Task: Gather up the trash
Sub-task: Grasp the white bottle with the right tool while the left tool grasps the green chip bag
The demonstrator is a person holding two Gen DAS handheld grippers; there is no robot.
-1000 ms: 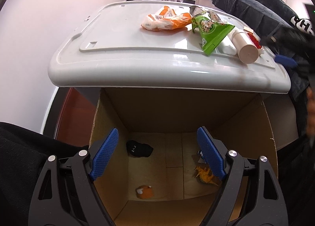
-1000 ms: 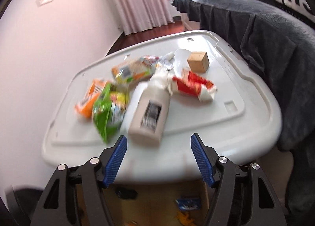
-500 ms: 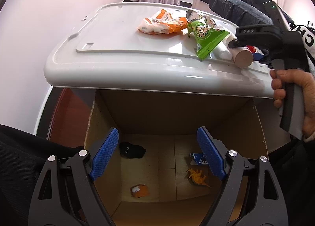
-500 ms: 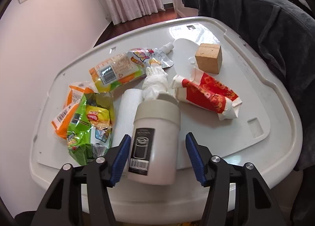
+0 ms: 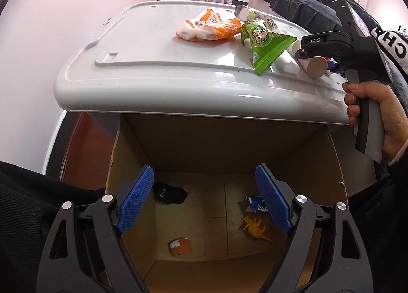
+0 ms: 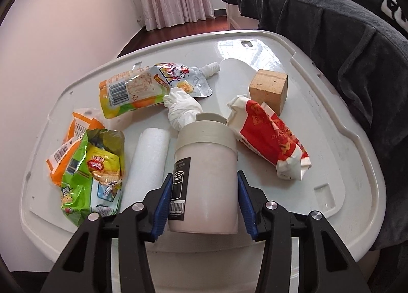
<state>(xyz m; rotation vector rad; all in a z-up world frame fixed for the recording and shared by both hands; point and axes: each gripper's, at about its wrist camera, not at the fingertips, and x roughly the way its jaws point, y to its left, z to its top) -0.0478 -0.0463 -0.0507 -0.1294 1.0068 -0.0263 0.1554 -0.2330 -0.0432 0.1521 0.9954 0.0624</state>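
pink curtains hung behind a white plastic lid (image 6: 331, 155) serving as the desk. near its front edge the right hand-held gripper (image 6: 204, 202) had clamped a white canister (image 6: 205, 180) lying on its side. the left hand-held gripper (image 5: 204, 201) hung wide and empty over the cardboard box (image 5: 316, 160). next, probably: lift, carry over the edge, release into the box.

Left wrist view: from below the white lid's (image 5: 158, 84) near edge, facing steeply down into the cardboard box (image 5: 336, 165). Right wrist view: close above the same lid (image 6: 318, 104), facing down across it. Both share the lid top.
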